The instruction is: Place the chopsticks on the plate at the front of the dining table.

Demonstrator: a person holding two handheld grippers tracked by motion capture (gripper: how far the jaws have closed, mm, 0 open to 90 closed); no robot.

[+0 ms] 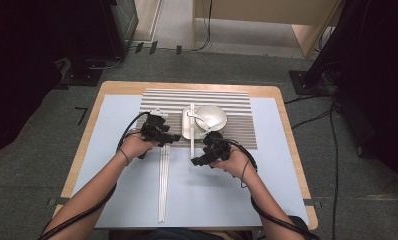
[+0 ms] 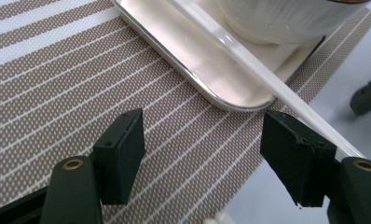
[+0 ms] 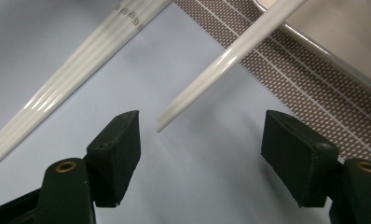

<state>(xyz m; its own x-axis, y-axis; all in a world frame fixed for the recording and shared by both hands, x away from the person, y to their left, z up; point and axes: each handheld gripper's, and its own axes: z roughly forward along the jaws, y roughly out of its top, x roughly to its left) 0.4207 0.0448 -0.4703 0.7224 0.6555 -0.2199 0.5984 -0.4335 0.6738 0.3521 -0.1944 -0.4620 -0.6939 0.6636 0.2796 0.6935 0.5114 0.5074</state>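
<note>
Nearest: bundle of white chopsticks [image 1: 162,185], lying lengthwise on the pale blue sheet [image 1: 112,170], its near end close to the table edge; faint printed marks show on it in the right gripper view [image 3: 81,56].

Left gripper [image 1: 168,137]: jaws spread, nothing between them, hovering over the striped mat [image 1: 237,125] just beside the tray's corner.

Right gripper [image 1: 197,161]: jaws spread, empty, just short of the tip of a single chopstick [image 1: 192,137]. No contact visible.

Single chopstick: white, glossy, round, tapering to a blunt tip [image 3: 211,72]. Tip over the blue sheet; the rest runs across the tray's rim and on over the tray, beside the bowl.

Tray [image 1: 185,131]: small, rectangular, cream with a shiny edge [image 2: 197,65], on the mat. Holds a white bowl [image 1: 212,116].

Bowl: round, pale; a spoon [image 1: 199,118] rests in it.
</note>
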